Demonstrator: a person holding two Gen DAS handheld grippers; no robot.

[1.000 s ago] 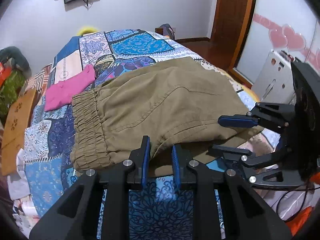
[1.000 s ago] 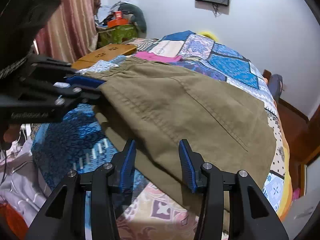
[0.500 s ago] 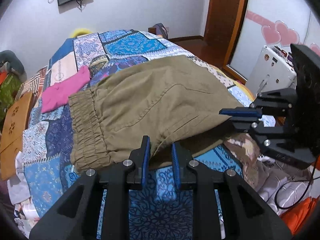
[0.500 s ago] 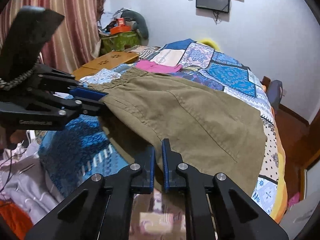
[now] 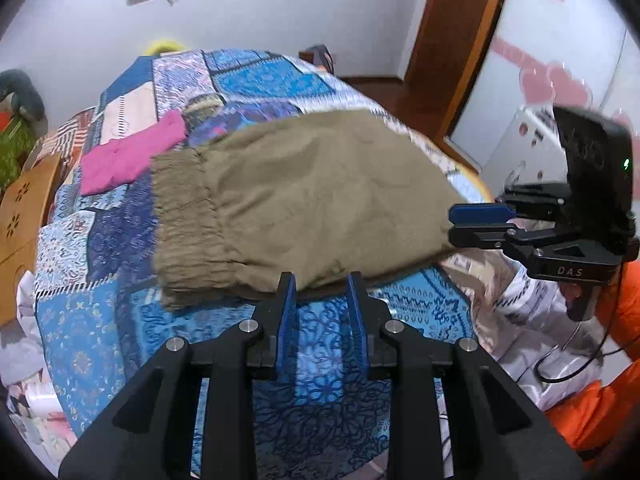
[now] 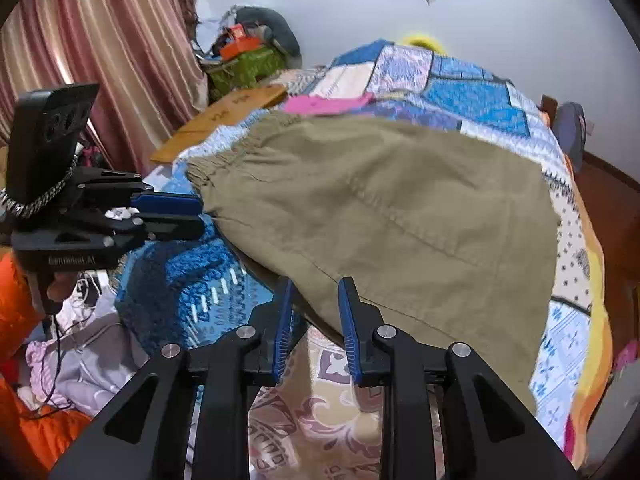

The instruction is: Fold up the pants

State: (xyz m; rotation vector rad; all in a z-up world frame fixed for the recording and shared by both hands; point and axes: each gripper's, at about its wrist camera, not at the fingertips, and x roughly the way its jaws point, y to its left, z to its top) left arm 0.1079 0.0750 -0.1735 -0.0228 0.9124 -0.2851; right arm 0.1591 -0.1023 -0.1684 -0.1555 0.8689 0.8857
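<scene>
While the olive pants point(image 5: 312, 200) lie folded on the patchwork bed point(image 5: 256, 80) | we hold our left gripper point(image 5: 322, 292) at their near hem, jaws opening, nothing pinched | our right gripper point(image 6: 314, 300) at their near edge, jaws opening, cloth between but unpressed | pink garment point(image 5: 128, 156) beyond the waistband.

Both tools show black angular frames with round silver screws and ribbed blue pads on the fingers: the left gripper point(image 5: 321, 304) and the right gripper point(image 6: 314, 312). White "DAS" lettering marks the right one's side, a small green light glows on its black box, and thin black cables trail below. An orange sleeve point(image 5: 600, 396) shows behind it.
</scene>
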